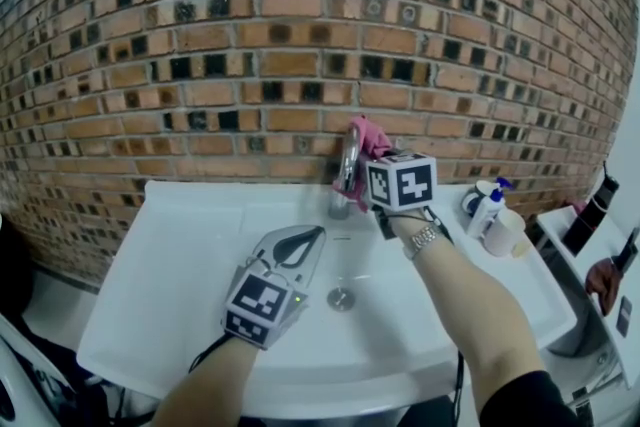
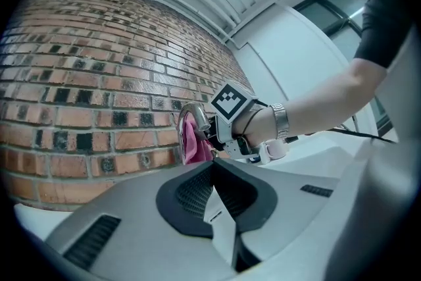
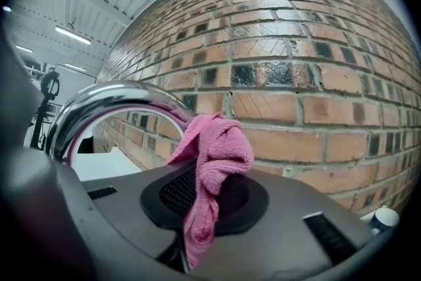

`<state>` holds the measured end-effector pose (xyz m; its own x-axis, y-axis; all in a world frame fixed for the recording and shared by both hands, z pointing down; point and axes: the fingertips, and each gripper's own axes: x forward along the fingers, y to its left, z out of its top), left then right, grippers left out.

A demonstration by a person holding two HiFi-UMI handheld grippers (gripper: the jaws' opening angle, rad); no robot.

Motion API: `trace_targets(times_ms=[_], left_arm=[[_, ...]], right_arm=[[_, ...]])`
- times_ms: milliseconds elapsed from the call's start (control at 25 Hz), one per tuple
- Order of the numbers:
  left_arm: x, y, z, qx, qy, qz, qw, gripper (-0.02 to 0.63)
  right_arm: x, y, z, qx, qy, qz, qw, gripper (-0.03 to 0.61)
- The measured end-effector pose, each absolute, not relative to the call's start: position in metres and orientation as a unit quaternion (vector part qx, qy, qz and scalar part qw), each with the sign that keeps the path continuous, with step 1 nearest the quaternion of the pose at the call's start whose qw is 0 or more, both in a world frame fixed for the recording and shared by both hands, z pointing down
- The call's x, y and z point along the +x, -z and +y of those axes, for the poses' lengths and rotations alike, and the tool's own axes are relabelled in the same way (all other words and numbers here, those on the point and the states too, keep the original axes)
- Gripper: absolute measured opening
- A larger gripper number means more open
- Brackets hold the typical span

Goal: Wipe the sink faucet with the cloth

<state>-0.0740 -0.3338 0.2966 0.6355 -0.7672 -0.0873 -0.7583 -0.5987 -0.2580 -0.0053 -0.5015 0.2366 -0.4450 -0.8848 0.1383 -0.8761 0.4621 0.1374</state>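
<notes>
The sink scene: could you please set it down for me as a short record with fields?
Setting: white sink below a brick wall
Faucet: chrome, arched spout, at the back of the basin
Cloth: pink, bunched, up by the spout's arch, seemingly touching it
Right gripper: jaws closed on the cloth, held up at the faucet
Left gripper: jaws together, nothing in them, over the basin, clear of the faucet
Drain: uncovered, in the basin floor
Beside the basin: pump bottle, on the right
</notes>
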Motion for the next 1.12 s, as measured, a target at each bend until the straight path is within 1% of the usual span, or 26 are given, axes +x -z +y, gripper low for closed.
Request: trace_targets(times_ms=[560,1120], left_arm=[[-0.074,-0.298,-0.335,-0.894,0.020,0.427,0.132,0.006],[-0.073,-0.299,-0.335,-0.895,0.022,0.425,0.133,0.006]], right_arm=[[-0.010,-0.265,-0.499,0.510,-0.001,-0.851,0.121,0.048],[-0.015,-0.293,-0.486,0.508,0.008,-0.849,0.143,0.048]])
